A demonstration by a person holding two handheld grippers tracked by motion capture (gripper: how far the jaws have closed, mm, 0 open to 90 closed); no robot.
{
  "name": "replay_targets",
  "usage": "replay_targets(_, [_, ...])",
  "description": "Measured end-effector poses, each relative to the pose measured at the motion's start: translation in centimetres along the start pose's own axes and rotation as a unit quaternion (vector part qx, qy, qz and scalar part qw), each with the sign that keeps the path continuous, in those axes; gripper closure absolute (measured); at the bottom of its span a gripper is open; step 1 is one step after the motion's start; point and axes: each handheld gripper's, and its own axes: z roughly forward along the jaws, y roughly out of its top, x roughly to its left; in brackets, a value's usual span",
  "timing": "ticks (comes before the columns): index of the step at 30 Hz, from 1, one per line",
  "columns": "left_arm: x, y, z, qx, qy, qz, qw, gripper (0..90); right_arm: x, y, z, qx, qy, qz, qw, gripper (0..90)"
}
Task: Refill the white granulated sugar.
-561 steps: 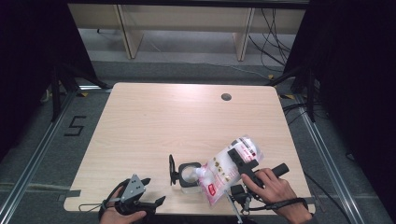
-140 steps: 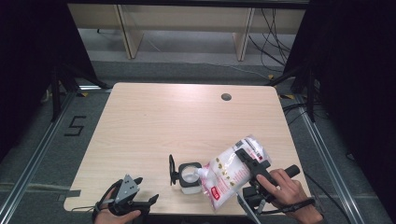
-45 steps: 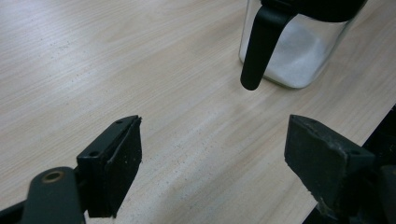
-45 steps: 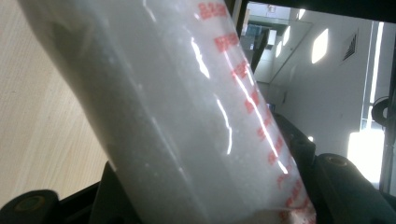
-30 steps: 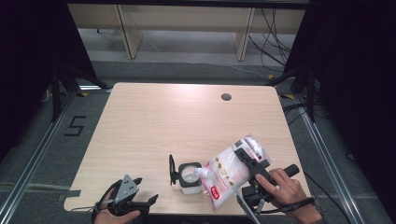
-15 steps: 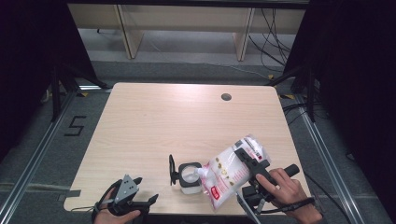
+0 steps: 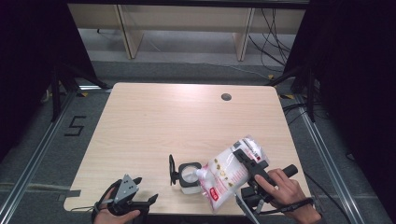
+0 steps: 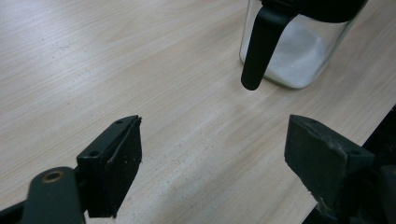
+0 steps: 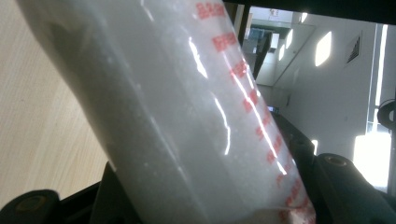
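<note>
Black jaws of the right gripper clamp a clear plastic bag of white granules, printed in red, and hold it tilted with its lower corner down at the mouth of a small glass jar. In the right gripper view the bag sits pinched between the two jaws. The jar stands near the front edge of the wooden table, its black hinged lid flipped up on the left. In the left gripper view the jar shows a layer of white grains at its bottom, roughly a third of its height, with a black handle hanging in front.

The left gripper rests open at the table's front left corner, well apart from the jar, nothing between its jaws.

Pouring looks under way: some grain is in the jar, the bag is far from empty, and the lid has yet to be closed.
</note>
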Motion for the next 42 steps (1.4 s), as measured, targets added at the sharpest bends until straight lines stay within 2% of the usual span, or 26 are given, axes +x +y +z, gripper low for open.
replay_targets(1, [-0.2, -0.1, 0.1, -0.008, 0.000, -0.015, 0.9999, 18.5, -0.2, 0.1, 0.0, 0.002, 0.005, -0.009, 0.9999, 49.2])
replay_targets(5, [0.1, 0.0, 0.0, -0.002, 0.001, 0.002, 1.0000, 18.5, -0.1, 0.1, 0.0, 0.005, 0.010, -0.007, 0.9999, 49.2])
replay_targets(7, [-0.2, -0.1, 0.1, -0.007, 0.003, -0.013, 0.9999, 18.5, -0.2, -0.1, 0.2, -0.008, 0.001, -0.012, 0.9999, 49.2])
replay_targets(8, [-0.2, -0.1, 0.1, -0.006, 0.002, -0.008, 0.9999, 18.5, 0.0, -0.2, 0.1, 0.007, 0.013, 0.001, 0.9999, 49.2])
replay_targets(9, [0.0, -0.1, 0.1, -0.001, -0.001, -0.008, 1.0000, 18.5, 0.2, -0.3, 0.2, -0.003, 0.006, 0.010, 0.9999, 49.2])
replay_targets(10, [0.1, 0.0, 0.0, -0.001, 0.000, 0.003, 1.0000, 18.5, -0.1, -0.3, 0.3, -0.003, 0.007, -0.006, 0.9999, 49.2])
replay_targets(12, [0.0, 0.0, 0.0, 0.000, 0.000, 0.000, 1.0000, 18.5, 0.3, -0.4, 0.3, 0.002, 0.015, 0.010, 0.9998, 49.3])
replay_targets(13, [-0.2, -0.1, 0.2, -0.010, 0.000, -0.017, 0.9998, 18.5, 0.4, -0.4, 0.3, 0.005, 0.014, 0.011, 0.9998, 49.2])
replay_targets(16, [0.1, 0.0, 0.1, -0.002, 0.003, -0.002, 1.0000, 18.5, 0.6, -0.3, 0.3, 0.008, 0.020, 0.023, 0.9995, 49.3])
replay_targets(17, [0.0, 0.0, 0.1, -0.003, 0.001, -0.006, 1.0000, 18.5, 0.7, -0.3, 0.4, 0.004, 0.013, 0.021, 0.9997, 49.3])
replay_targets(18, [-0.1, -0.1, 0.0, -0.001, 0.000, -0.008, 1.0000, 18.5, 0.3, -0.3, 0.5, -0.002, 0.016, -0.008, 0.9998, 49.3])
replay_targets(20, [-0.2, -0.1, 0.1, -0.008, 0.000, -0.017, 0.9998, 18.5, 0.4, -0.3, 0.5, 0.001, 0.018, 0.001, 0.9998, 49.3])
replay_targets(21, [0.1, 0.0, 0.0, -0.001, 0.000, 0.003, 1.0000, 18.5, 0.3, -0.3, 0.6, -0.003, 0.018, -0.007, 0.9998, 49.3])
replay_targets(23, [0.1, 0.0, -0.1, -0.002, 0.001, 0.003, 1.0000, 18.5, 0.3, -0.3, 0.6, -0.002, 0.019, -0.004, 0.9998, 49.3])
replay_targets(24, [-0.2, -0.1, 0.1, -0.010, 0.000, -0.019, 0.9998, 18.5, 0.3, -0.3, 0.6, -0.003, 0.018, -0.004, 0.9998, 49.3])
replay_targets(28, [0.1, 0.0, 0.0, -0.002, 0.001, 0.003, 1.0000, 18.5, 0.4, -0.3, 0.6, -0.004, 0.018, -0.004, 0.9998, 49.3])
replay_targets(29, [0.0, 0.0, 0.0, -0.005, 0.001, 0.000, 1.0000, 18.5, 0.8, -0.4, 0.6, -0.001, 0.022, 0.017, 0.9996, 49.4])
replay_targets(30, [-0.2, -0.1, 0.1, -0.009, 0.000, -0.017, 0.9998, 18.5, 0.8, -0.3, 0.6, 0.001, 0.023, 0.017, 0.9996, 49.3])
replay_targets(31, [-0.2, -0.1, 0.1, -0.009, 0.000, -0.018, 0.9998, 18.5, 0.5, -0.3, 0.7, -0.003, 0.021, -0.005, 0.9998, 49.4])
replay_targets(34, [0.1, 0.0, -0.1, -0.002, 0.001, 0.003, 1.0000, 18.5, 0.5, -0.3, 0.7, -0.006, 0.020, -0.005, 0.9998, 49.4])
replay_targets(35, [-0.2, -0.1, 0.1, -0.010, 0.000, -0.017, 0.9998, 18.5, 0.5, -0.3, 0.7, -0.005, 0.021, -0.005, 0.9998, 49.4])
replay_targets(37, [-0.1, -0.1, 0.1, -0.009, 0.001, -0.015, 0.9999, 18.5, 0.5, -0.3, 0.7, -0.006, 0.021, -0.005, 0.9998, 49.4])
replay_targets(38, [0.0, 0.0, 0.1, -0.010, 0.001, -0.007, 0.9999, 18.5, 0.5, -0.3, 0.7, -0.005, 0.022, -0.004, 0.9997, 49.4])
replay_targets(39, [0.1, 0.0, -0.1, -0.001, 0.000, 0.003, 1.0000, 18.5, 0.8, -0.3, 0.7, -0.003, 0.028, 0.018, 0.9994, 49.4])
replay_targets(41, [-0.2, -0.2, 0.1, -0.009, 0.000, -0.018, 0.9998, 18.5, 0.6, -0.3, 0.8, -0.008, 0.022, -0.002, 0.9997, 49.4])
replay_targets(42, [-0.2, -0.2, 0.1, -0.009, 0.000, -0.018, 0.9998, 18.5, 1.0, -0.3, 0.7, 0.004, 0.031, 0.026, 0.9992, 49.4])
